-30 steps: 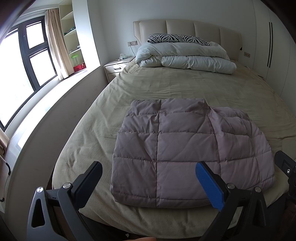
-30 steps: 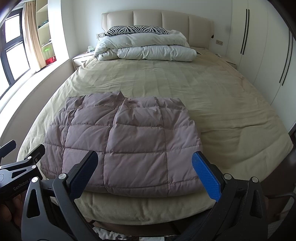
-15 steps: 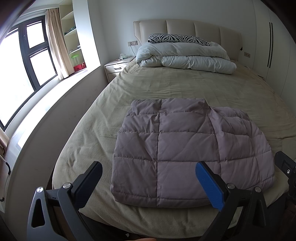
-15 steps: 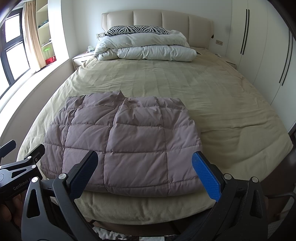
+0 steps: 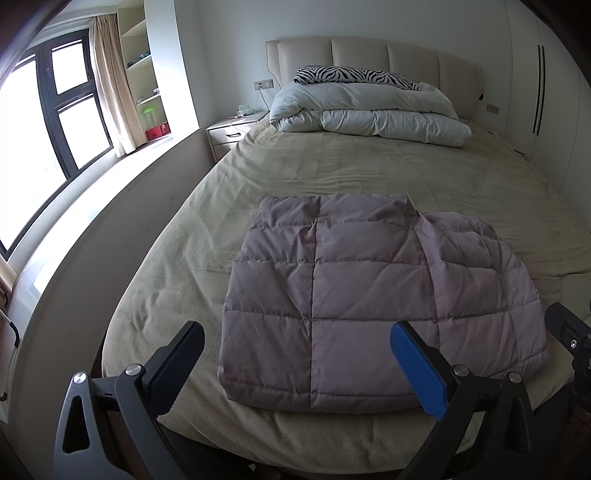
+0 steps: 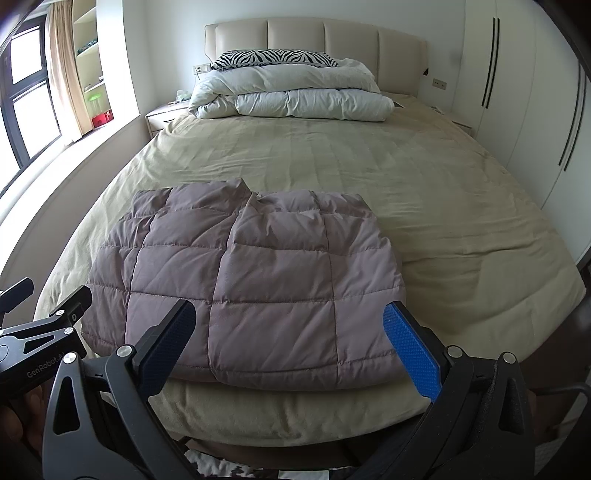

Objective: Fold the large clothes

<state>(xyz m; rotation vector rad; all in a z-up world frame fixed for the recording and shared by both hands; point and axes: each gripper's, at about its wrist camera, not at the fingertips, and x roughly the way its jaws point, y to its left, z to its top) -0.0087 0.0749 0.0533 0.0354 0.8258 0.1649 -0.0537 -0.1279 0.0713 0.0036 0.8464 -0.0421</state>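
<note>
Two hand-held grippers hang at the near foot of the bed, the left hand-held gripper and the right hand-held gripper both spread wide and gripping nothing. Just beyond their fingertips, untouched, a folded mauve quilted jacket lies flat on the near end of the beige sheet. Farther off, a rolled white duvet and zebra pillow rest against the headboard.

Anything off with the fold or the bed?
Mostly tidy. The quilted jacket lies folded on the bed, but its far edge is uneven: one flap peaks higher than the other. Both grippers are open, holding nothing.
</note>
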